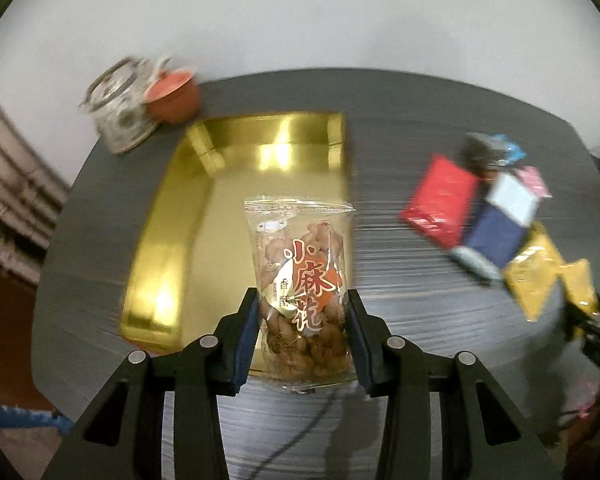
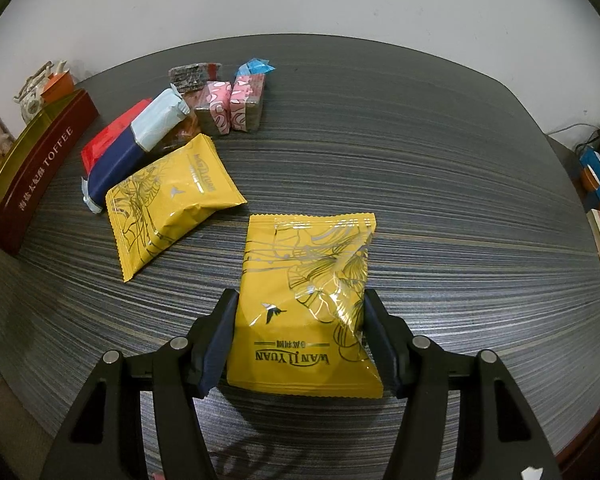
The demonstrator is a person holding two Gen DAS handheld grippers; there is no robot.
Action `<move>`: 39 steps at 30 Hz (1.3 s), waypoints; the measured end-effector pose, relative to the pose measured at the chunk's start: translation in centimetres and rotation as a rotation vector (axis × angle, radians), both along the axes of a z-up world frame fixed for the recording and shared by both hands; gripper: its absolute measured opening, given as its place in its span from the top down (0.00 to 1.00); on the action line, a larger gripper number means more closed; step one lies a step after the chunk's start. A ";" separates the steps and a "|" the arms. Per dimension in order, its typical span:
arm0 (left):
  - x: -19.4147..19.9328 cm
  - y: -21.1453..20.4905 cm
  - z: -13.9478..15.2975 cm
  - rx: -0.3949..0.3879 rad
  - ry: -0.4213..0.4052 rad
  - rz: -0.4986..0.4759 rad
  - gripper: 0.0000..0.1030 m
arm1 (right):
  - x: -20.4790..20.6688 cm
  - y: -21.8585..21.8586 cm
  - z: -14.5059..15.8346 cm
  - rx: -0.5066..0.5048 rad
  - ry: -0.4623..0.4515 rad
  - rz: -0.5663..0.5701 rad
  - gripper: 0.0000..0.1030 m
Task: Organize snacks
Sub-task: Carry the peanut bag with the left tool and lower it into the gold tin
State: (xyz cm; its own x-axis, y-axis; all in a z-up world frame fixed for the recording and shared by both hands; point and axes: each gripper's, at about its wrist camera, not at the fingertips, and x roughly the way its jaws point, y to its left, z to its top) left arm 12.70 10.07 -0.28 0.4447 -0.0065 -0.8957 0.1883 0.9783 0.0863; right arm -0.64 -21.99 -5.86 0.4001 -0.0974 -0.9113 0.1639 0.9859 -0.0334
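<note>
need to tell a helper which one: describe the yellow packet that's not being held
On the dark striped wooden table, find the snack pile beside the long maroon toffee box. The free flat yellow foil packet lies tilted at the pile's near edge, touching the navy-and-pale-blue wrapped bar.

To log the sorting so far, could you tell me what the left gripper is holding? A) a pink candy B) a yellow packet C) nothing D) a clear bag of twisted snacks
D: the left gripper has its pads pressed on the clear bag of brown twists, held over the edge of the gold tray.
</note>
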 end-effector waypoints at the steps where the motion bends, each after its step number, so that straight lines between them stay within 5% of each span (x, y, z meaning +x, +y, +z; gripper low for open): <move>1: 0.5 1.0 -0.4 0.006 0.009 0.017 0.59 | 0.0 -0.1 0.0 0.000 0.000 -0.002 0.44; 9: 3.0 5.7 -3.6 0.000 0.073 0.088 0.59 | 0.1 0.0 0.0 -0.001 -0.005 -0.012 0.44; 21: 4.1 6.9 -3.9 -0.059 0.070 0.099 0.58 | 0.1 0.0 0.2 -0.035 0.009 -0.040 0.46; 34: 2.6 9.0 -1.6 -0.239 0.027 0.093 0.58 | 0.3 1.3 3.5 -0.086 -0.078 -0.030 0.46; 39: 0.8 10.6 0.2 -0.232 -0.086 0.138 0.58 | 1.3 4.8 5.2 -0.065 -0.103 0.066 0.46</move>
